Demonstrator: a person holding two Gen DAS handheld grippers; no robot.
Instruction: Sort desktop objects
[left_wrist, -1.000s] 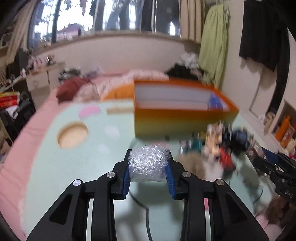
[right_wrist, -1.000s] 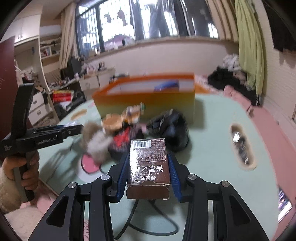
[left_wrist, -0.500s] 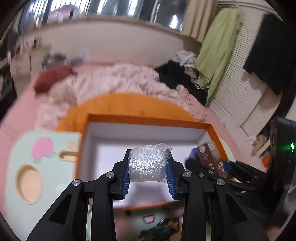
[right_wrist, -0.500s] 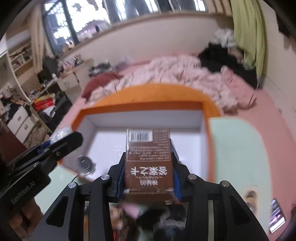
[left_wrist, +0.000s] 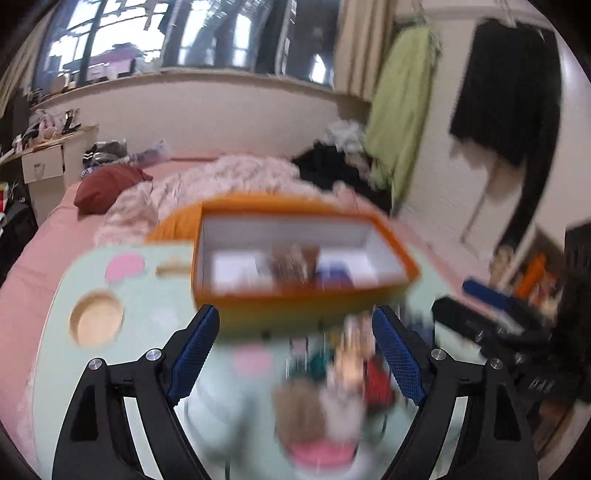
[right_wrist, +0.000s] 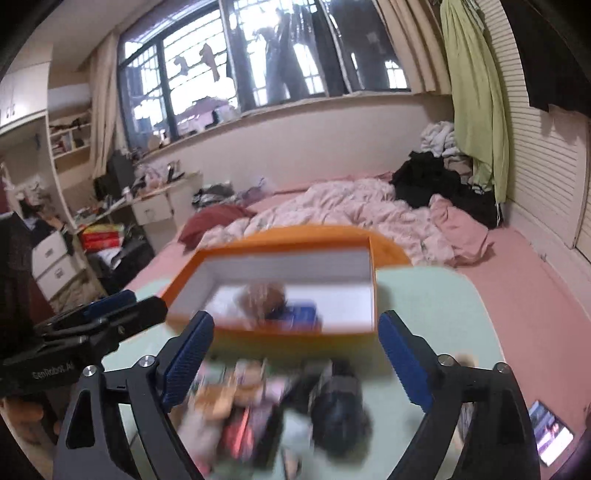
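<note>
An orange box (left_wrist: 306, 299) with a white inside stands on the mint-green table (left_wrist: 155, 295); it also shows in the right wrist view (right_wrist: 291, 332). Blurred items lie in it: a brown carton (left_wrist: 291, 262), something blue (left_wrist: 334, 277), and a pale lump (left_wrist: 236, 271). My left gripper (left_wrist: 295, 354) is open and empty, held back from the box above a blurred pile of small objects (left_wrist: 332, 387). My right gripper (right_wrist: 295, 362) is open and empty above the same pile (right_wrist: 280, 410). The left gripper shows at the left of the right wrist view (right_wrist: 99, 321).
The table has a round wooden recess (left_wrist: 96, 323) and a pink patch (left_wrist: 125, 267) at the left. A phone (right_wrist: 550, 432) lies at the table's right edge. A bed with pink bedding (right_wrist: 354, 210) lies behind the table.
Both grippers have let go of their loads into the box, opened wide and pulled back toward the pile. The bubble-wrap ball and the brown carton are out of the jaws.
</note>
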